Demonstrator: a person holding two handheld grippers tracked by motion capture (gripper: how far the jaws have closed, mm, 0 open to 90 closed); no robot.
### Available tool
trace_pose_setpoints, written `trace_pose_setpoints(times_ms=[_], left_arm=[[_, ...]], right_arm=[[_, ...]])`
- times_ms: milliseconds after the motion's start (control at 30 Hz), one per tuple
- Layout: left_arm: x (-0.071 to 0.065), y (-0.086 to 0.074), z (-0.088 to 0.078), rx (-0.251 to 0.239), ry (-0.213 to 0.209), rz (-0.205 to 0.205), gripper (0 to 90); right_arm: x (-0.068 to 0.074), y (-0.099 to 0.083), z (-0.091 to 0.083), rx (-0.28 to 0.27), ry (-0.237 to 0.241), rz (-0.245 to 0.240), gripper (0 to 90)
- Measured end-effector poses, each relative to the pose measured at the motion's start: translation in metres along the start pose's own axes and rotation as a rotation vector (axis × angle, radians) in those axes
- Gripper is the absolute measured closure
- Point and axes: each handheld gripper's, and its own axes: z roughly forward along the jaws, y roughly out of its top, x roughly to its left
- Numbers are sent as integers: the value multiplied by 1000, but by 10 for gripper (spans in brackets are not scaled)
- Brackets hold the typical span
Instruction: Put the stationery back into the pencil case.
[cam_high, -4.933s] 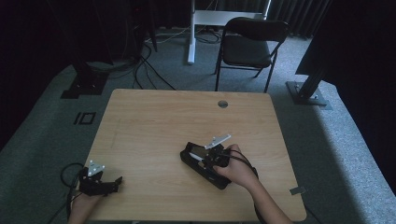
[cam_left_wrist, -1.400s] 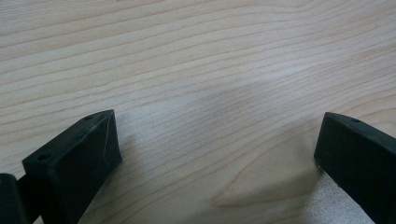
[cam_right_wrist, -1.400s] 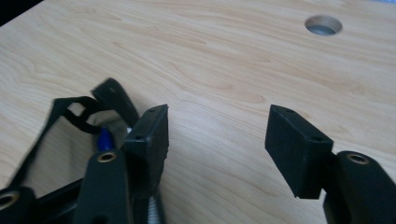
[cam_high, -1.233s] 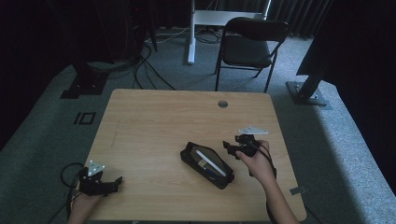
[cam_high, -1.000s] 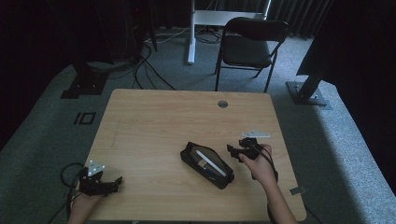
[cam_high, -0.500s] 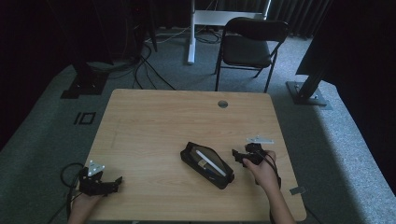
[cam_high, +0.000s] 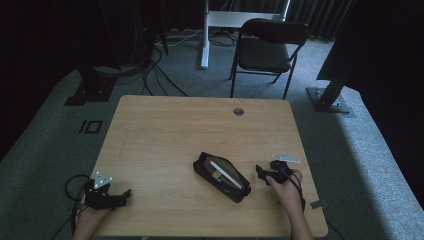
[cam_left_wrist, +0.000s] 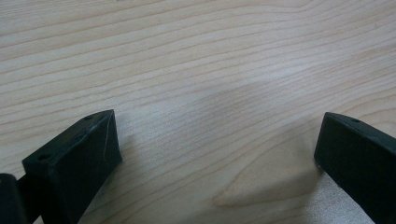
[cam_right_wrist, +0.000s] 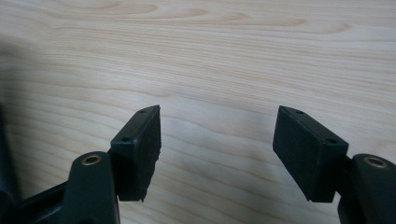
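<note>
Withdrawn from the open black fabric pencil case (cam_high: 222, 176) to its right, the right claw (cam_high: 261, 172) has just been opening, nothing between its jaws. Case lies mid-worktop (cam_high: 175, 130), white pen inside, apparently delivered. Left claw (cam_high: 125, 194) parked wide, empty.

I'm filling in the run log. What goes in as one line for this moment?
case: open on table, pen inside | right tool: open, empty, beside case | left tool: open, empty, near table corner
</note>
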Motion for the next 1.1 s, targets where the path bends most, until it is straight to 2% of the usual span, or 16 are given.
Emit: trace_pose_setpoints(times_ms=[200, 267, 500, 633, 867, 967, 1033, 1100], left_arm=[[0, 0, 0, 1, 0, 2, 2], [0, 0, 0, 1, 0, 2, 3], [0, 0, 0, 1, 0, 2, 2], [0, 0, 0, 0, 0, 2, 2], [0, 0, 0, 0, 0, 2, 3], [0, 0, 0, 0, 0, 2, 2], [0, 0, 0, 0, 0, 2, 2], [0, 0, 0, 0, 0, 2, 3]], right_arm=[[-9, -11, -8, -7, -18, 36, 309], [-12, -14, -9, -1, -35, 29, 309], [-24, -23, -18, -51, -109, 70, 297], [-30, -29, -25, -57, -148, 66, 283], [-37, -39, -34, -66, -190, 71, 251], [-38, -43, -37, -61, -197, 69, 246], [-37, -46, -39, -56, -186, 89, 217], [-37, -50, -40, -46, -206, 81, 201]])
